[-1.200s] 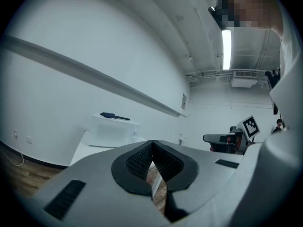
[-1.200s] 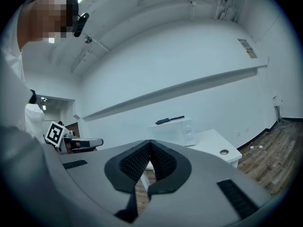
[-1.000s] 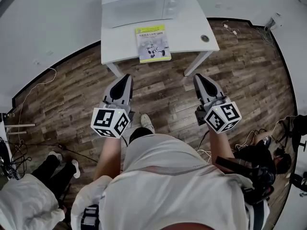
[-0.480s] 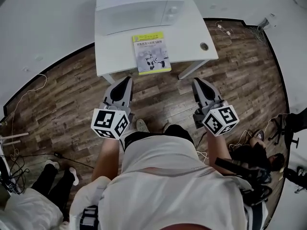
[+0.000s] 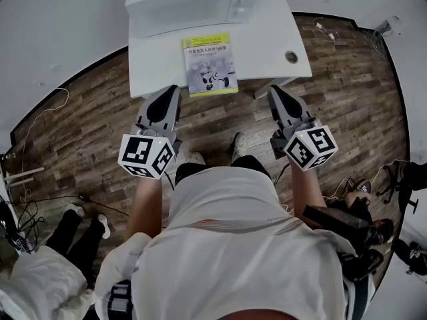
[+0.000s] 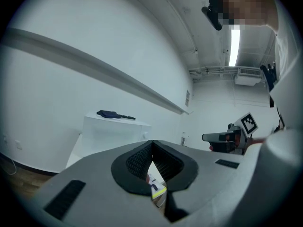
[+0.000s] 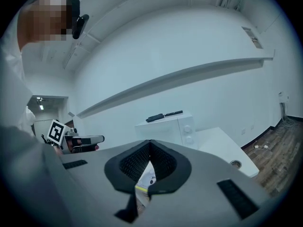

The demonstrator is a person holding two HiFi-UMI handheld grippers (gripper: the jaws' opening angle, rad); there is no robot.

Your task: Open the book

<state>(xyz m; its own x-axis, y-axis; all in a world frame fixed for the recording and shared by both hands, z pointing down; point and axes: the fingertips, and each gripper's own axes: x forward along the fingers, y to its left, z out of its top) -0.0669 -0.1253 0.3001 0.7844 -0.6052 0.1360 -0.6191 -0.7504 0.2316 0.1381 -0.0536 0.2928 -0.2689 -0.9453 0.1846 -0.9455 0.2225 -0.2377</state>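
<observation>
The closed book with a grey cover and a yellow-green top band (image 5: 209,64) lies flat, cover up, at the near edge of the white rectangular table (image 5: 267,39), just in front of the white microwave oven (image 5: 193,2). A dark flat object (image 6: 116,114) rests on top of the oven.

The left gripper (image 5: 173,89) is fully closed, jaw tips together, with nothing held. The right gripper (image 5: 272,89) is likewise closed and empty. Both point toward the table, one on each side of the book and apart from it, above the wood-pattern floor (image 5: 87,125).
</observation>
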